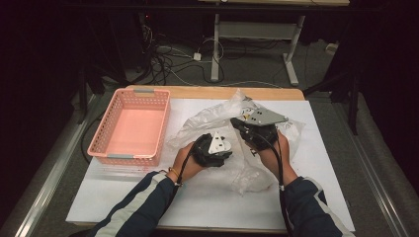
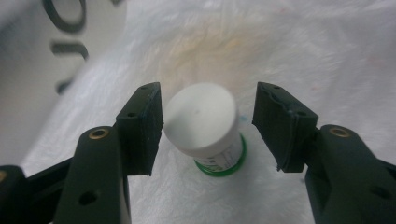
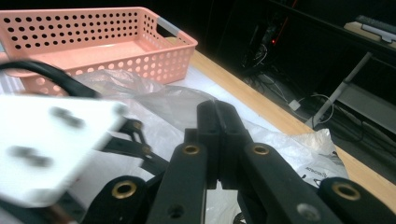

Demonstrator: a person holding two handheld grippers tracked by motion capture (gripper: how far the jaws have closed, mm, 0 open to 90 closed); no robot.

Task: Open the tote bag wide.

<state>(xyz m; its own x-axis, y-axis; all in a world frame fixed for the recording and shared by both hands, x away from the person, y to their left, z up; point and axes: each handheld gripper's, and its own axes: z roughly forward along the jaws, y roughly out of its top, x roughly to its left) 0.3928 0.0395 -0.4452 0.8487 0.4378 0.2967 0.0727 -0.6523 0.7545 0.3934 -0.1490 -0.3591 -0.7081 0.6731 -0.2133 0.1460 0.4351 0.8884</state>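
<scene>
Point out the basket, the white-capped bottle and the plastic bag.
basket (image 1: 129, 157): high view, near rim.
bottle (image 2: 200, 116): left gripper view, flat top of white cap.
bag (image 1: 207, 117): high view, crumpled part beyond the hands.

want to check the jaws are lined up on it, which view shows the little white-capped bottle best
The left gripper view: the white-capped bottle sits large and sharp between the left gripper's open jaws, with its green-edged label visible. In the high view that spot is covered by the hands and the clear plastic bag; in the right gripper view the bottle cannot be made out.
</scene>
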